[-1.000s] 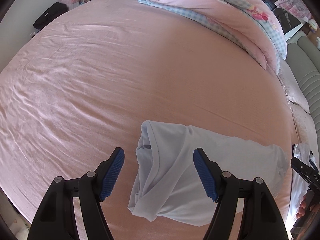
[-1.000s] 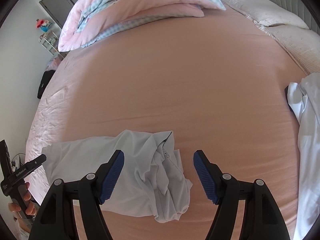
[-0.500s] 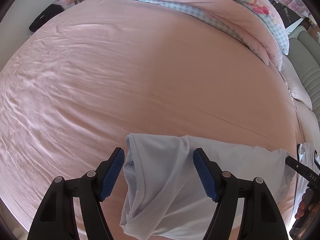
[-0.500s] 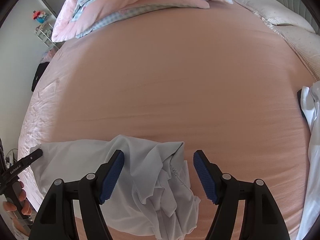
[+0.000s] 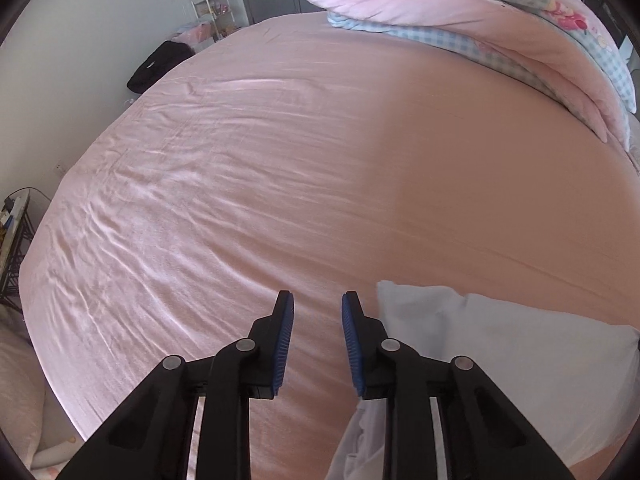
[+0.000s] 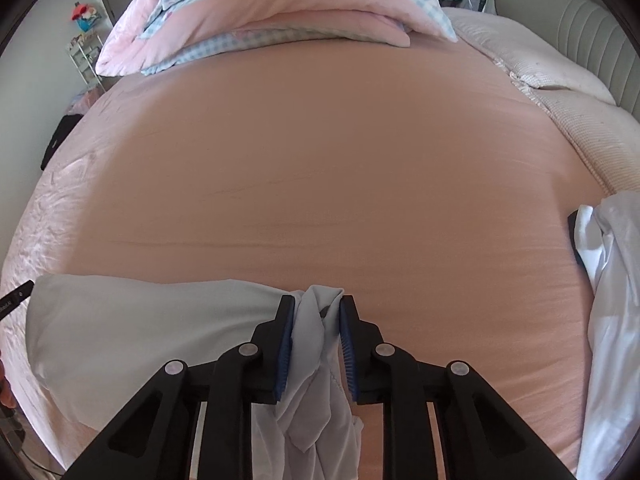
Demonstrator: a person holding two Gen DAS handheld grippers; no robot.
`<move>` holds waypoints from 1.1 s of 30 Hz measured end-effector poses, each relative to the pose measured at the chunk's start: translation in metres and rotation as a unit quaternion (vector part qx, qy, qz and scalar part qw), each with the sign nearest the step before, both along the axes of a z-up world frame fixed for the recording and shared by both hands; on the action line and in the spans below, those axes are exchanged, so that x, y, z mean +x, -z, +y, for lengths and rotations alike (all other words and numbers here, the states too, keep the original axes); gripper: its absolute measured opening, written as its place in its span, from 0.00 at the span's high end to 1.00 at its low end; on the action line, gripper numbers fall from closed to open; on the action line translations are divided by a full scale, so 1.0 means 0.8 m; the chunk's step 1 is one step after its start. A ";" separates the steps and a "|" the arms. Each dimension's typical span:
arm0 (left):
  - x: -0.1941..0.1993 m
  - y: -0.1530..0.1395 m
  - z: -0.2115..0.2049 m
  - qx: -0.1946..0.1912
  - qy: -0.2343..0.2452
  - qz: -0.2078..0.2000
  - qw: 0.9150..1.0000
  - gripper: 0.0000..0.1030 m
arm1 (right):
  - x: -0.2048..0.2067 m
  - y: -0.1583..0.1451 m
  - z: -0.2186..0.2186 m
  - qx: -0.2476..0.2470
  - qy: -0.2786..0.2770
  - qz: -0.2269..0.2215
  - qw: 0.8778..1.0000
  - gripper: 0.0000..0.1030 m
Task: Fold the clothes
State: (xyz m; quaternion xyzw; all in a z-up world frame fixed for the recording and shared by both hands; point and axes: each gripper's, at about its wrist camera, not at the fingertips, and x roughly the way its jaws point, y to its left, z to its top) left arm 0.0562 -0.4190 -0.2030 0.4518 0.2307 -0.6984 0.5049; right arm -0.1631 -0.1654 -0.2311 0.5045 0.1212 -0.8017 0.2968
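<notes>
Since the earlier frames both tongs have been closing. Through the left wrist view, our left tongs [image 5: 316, 308] stand narrowed over bare pink bed [image 5: 248, 184], nothing between the pads; the pale garment [image 5: 500, 356] lies just to their right, its near edge slipping behind the right-hand finger, so we cannot tell whether any cloth is caught. Through the right wrist view, our right tongs [image 6: 317, 312] pinch the garment's bunched end, and its long axis runs off leftward across the bed toward the left tongs. A second white garment [image 6: 608, 280] lies well apart at right.
</notes>
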 end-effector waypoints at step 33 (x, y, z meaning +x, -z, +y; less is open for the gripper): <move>0.080 0.026 0.053 0.136 -0.019 0.176 0.975 0.55 | 0.049 0.026 0.112 -0.112 0.045 -0.114 0.986 0.40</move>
